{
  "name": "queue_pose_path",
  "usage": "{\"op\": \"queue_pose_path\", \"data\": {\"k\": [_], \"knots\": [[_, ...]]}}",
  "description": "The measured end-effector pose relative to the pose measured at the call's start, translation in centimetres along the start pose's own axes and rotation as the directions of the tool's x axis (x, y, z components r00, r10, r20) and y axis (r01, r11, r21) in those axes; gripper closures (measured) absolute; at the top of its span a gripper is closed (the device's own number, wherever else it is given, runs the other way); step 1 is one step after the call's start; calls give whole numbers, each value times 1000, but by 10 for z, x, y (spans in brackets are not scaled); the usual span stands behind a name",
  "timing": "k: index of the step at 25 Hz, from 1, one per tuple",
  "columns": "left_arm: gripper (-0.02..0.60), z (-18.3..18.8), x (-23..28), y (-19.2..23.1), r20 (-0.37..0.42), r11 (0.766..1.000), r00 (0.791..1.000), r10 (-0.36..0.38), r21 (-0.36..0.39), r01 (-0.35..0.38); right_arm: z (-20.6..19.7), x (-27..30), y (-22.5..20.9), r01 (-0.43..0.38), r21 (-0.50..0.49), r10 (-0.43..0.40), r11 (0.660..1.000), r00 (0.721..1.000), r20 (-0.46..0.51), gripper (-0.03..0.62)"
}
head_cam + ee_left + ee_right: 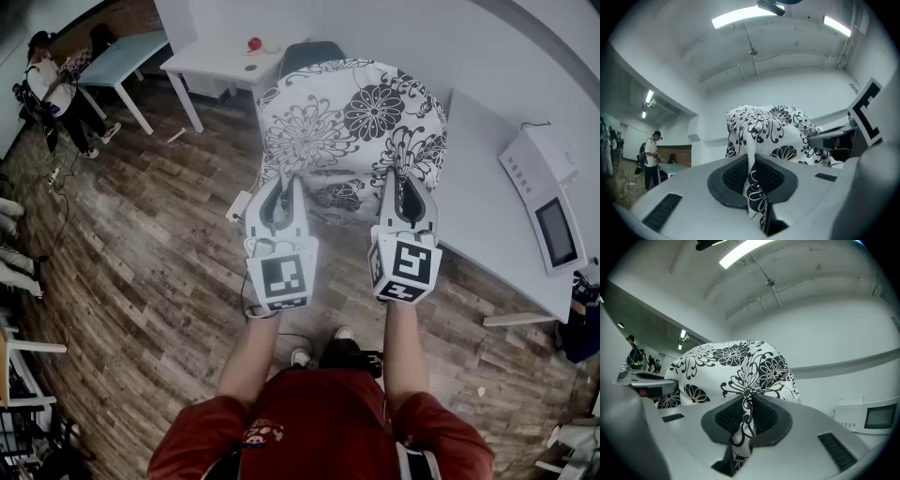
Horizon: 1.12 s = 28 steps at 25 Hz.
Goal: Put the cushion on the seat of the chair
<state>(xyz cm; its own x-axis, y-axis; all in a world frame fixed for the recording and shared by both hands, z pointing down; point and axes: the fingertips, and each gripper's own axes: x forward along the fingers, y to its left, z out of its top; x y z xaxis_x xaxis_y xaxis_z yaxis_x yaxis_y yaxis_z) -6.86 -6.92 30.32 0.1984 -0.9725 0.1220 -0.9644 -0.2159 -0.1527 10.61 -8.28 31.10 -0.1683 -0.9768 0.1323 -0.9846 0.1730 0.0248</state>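
Observation:
The cushion (347,122) is white with a black flower print and hangs in the air in front of me, held by its near edge. My left gripper (286,183) is shut on the cushion's left corner, with a fold of cloth pinched between its pads (752,173). My right gripper (398,178) is shut on the right corner in the same way (746,413). Both point roughly level, side by side. Behind the cushion's top edge shows the dark backrest of the chair (312,53). Its seat is hidden by the cushion.
A white table (487,187) stands at the right and carries a white box-like device with a screen (548,211). Another white table (220,56) with a red object (254,43) is at the back. A person (52,89) stands far left by a pale blue table (122,56). The floor is wood.

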Motion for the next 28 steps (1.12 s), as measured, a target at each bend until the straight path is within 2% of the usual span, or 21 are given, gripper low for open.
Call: {"op": "queue_pose_path", "data": {"k": [19, 28], "knots": [[532, 2, 1, 2, -18, 999, 999, 44, 7, -44, 2, 8, 1, -38, 41, 38, 998, 999, -2, 537], [532, 8, -4, 3, -14, 997, 998, 55, 46, -54, 1, 8, 3, -49, 60, 48, 997, 999, 8, 534]]}}
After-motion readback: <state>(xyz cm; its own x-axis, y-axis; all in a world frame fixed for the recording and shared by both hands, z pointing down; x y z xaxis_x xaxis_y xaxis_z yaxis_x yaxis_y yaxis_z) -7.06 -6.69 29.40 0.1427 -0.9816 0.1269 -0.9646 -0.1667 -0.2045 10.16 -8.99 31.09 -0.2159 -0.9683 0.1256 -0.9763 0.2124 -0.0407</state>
